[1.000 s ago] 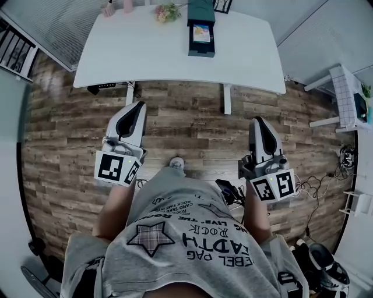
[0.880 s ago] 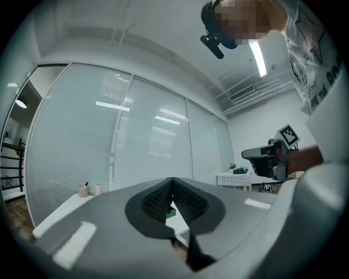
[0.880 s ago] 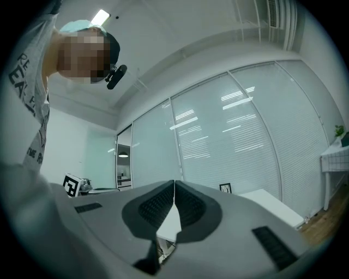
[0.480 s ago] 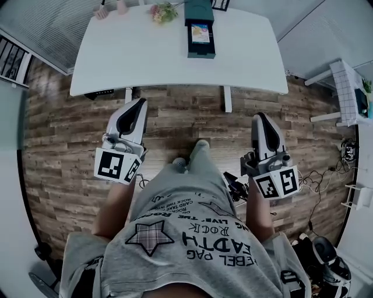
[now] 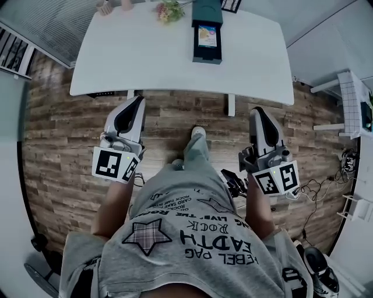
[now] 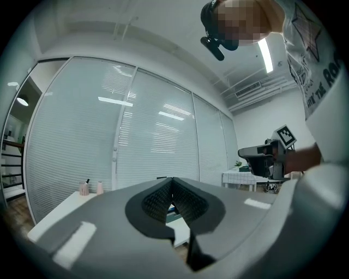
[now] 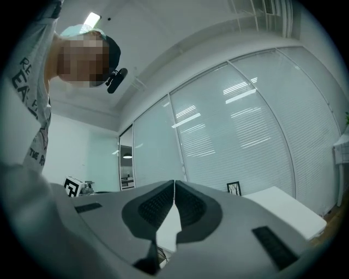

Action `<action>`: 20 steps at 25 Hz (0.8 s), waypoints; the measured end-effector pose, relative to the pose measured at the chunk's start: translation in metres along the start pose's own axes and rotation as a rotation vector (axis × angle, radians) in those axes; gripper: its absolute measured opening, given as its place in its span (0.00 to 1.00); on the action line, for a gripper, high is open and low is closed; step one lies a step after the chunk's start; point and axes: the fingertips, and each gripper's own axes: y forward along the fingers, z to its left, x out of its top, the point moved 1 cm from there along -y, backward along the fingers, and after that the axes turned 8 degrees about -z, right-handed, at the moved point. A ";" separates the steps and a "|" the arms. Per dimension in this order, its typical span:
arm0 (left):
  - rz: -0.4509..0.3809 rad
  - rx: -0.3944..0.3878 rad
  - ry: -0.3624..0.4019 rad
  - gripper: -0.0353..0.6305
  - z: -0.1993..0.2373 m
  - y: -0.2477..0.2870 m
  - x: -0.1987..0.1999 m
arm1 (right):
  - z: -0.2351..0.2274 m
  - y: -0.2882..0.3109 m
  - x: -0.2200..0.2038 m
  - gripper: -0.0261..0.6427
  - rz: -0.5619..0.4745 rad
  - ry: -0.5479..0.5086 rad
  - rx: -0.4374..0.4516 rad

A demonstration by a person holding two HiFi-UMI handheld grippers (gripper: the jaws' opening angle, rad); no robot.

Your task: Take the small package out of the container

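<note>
**Nothing lifted yet: the package sits in its container and both my tools are empty**

I stand back from the white table [image 5: 145, 52], over the wooden floor [image 5: 64, 151]. My left gripper [image 5: 135, 105] and right gripper [image 5: 258, 113] are held out level in front of me, one on each side of my body. Each has its jaws pressed together with nothing between them; each gripper's own view shows the pads meeting and only the room beyond.

The dark container [image 5: 196, 51] stands toward the far edge of the table, near a bunch of flowers [image 5: 169, 10] and well apart from both tools. The small package [image 5: 207, 36] lies inside it, colourful face up.

As I judge it, no part of the task is done. I have to reach the table, spread one pair of jaws, take hold of the package and lift it clear of the container.
</note>
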 end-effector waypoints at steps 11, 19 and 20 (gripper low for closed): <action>-0.015 0.068 0.012 0.07 0.019 0.088 0.001 | -0.078 0.073 0.008 0.06 -0.004 0.015 0.064; -0.020 0.136 0.031 0.07 0.027 0.149 -0.004 | -0.142 0.117 0.007 0.06 0.001 0.035 0.120; -0.019 0.146 0.032 0.07 0.028 0.155 -0.005 | -0.148 0.123 0.007 0.06 0.002 0.039 0.128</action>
